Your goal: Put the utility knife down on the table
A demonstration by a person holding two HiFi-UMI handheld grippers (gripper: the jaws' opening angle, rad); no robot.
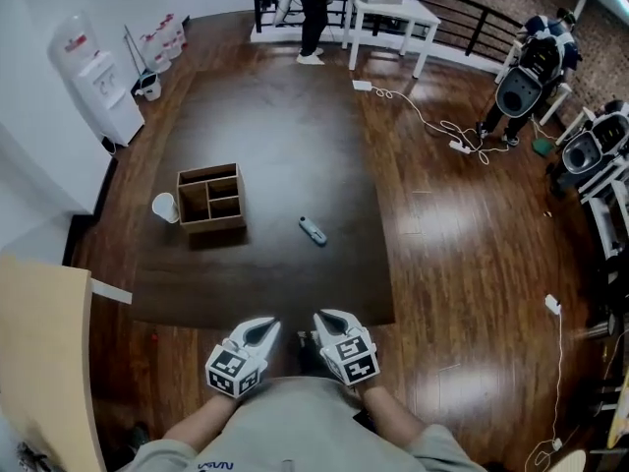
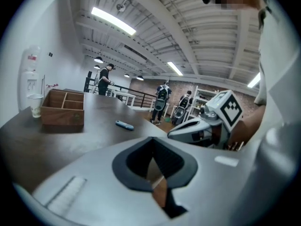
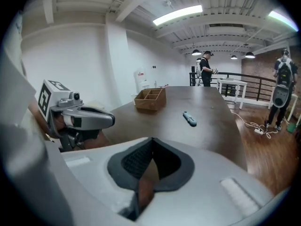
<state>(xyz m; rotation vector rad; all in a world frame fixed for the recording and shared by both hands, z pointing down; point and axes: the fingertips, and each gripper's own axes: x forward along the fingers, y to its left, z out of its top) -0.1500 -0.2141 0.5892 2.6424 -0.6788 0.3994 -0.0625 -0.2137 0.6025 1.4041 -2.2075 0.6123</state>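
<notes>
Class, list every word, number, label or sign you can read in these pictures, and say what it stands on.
Nothing is readable.
Blue print on the person's shirt: cut off, unreadable.
Red label on the water dispenser: too small.
Square markers on the left gripper and right gripper: patterns, no words.

Dark brown table fills the middle of the head view. Left of its centre, around nine o'clock, sits a wooden box with open compartments. A pale cup stands upright just beside the box, at its nine o'clock. And there's the utility knife, lying flat on the tabletop at four o'clock from the box, apart from it.
</notes>
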